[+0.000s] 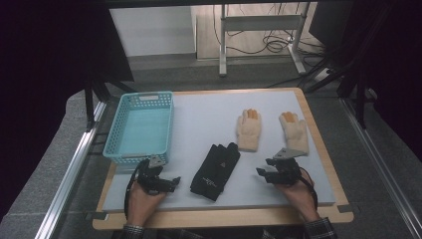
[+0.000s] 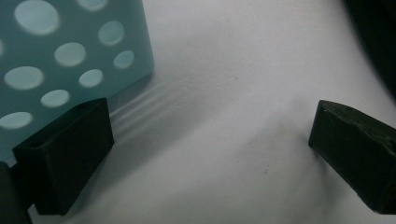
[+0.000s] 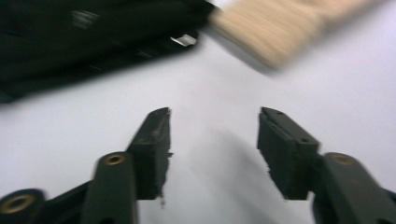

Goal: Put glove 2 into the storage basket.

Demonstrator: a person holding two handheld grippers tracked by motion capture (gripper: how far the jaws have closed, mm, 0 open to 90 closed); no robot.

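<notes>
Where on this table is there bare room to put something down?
Free: the grey mat between the blue basket and the cream gloves, and the front strip below the black gloves. Crowded: the right side, where the right gripper sits by the second cream glove.

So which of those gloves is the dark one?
The black glove, lying between the two grippers near the table's front edge. The other two gloves are cream with orange fingertips and lie side by side farther back.

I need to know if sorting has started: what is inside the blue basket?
The blue basket looks empty in the high view: just its bare floor shows. The strip of floor behind its near wall is hidden. The black gloves lie on the mat beside it.
</notes>
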